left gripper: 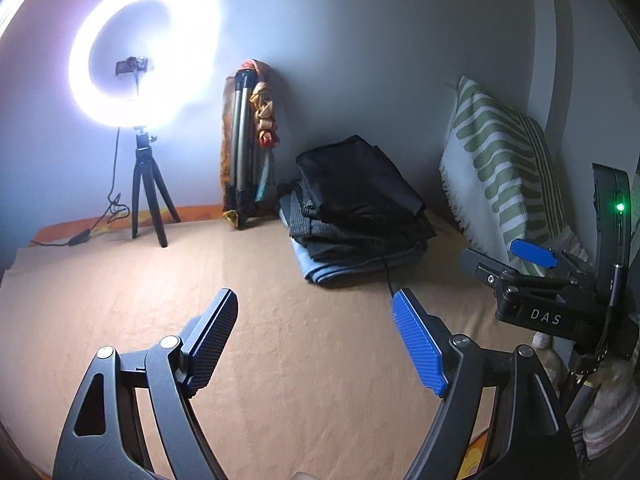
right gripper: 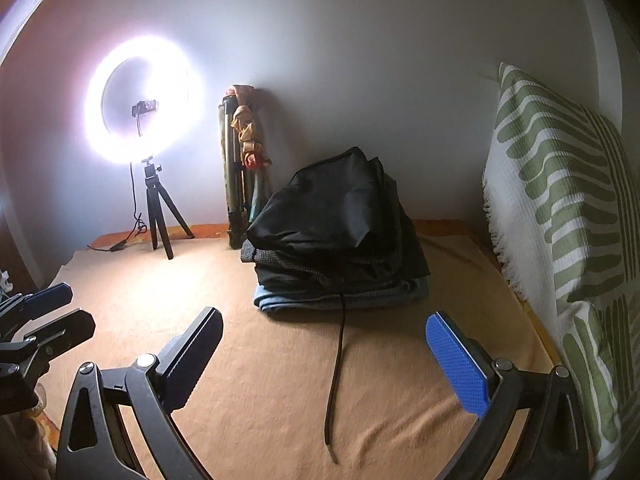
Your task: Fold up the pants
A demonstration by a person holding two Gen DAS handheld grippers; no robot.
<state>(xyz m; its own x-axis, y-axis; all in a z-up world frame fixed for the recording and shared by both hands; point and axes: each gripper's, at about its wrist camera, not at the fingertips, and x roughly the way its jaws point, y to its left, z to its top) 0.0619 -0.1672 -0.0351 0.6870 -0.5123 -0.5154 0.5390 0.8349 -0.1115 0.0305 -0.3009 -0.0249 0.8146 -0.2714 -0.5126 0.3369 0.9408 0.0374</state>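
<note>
Beneath the black pants point(right gripper: 336, 208), lower folds stay hidden.

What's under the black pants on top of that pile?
Under the black pants lie a dark checked garment, more dark cloth, and a light blue one at the bottom. Only their folded edges show; the rest is covered.

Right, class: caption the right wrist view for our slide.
Open right gripper over a tan blanket, facing a pile of folded clothes; nothing held.
</note>
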